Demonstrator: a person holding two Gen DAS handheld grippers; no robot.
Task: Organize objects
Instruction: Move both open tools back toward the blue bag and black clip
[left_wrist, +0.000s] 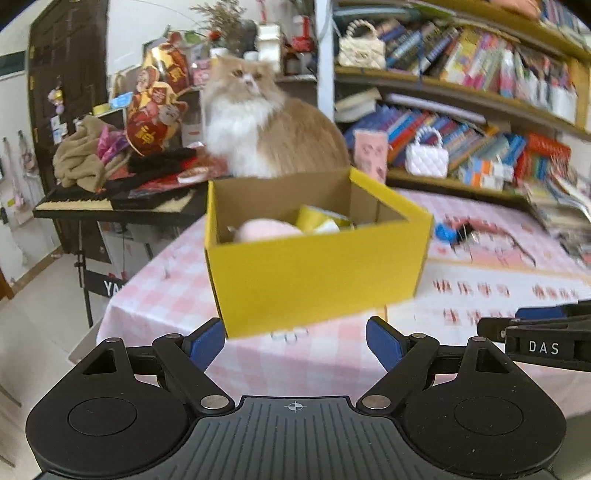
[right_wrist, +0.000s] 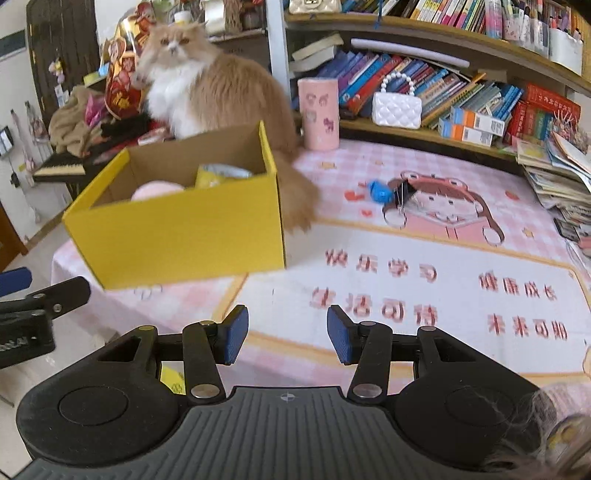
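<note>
A yellow cardboard box stands open near the left corner of a table spread with a pink checked cloth, its brown inside holding a pale pink rounded item and a yellow-and-white packet toward the back. Directly behind the box sits a long-haired ginger-and-white cat, its tail curling along the box's right wall. To the right, lying on the cloth's printed cartoon girl, are a small blue object and a dark item touching it, too blurred to identify. Large pink Chinese characters run across the cloth in front; "快乐学习" can be made out, the rest is blurred.

The left gripper hovers just before the box's front wall, its blue-padded fingers spread wide with nothing between them. The right gripper hangs over the printed lettering to the right of the box, fingers likewise apart and empty; its side, seen from the left wrist view, carries the letters "DAS".

Behind the cat stand a pink cylindrical tin with animal prints, a white quilted handbag with a bead handle on a crowded bookshelf, a red-and-gold figure decoration, and a keyboard piled with cloth, whose stand shows the letters "YA"
</note>
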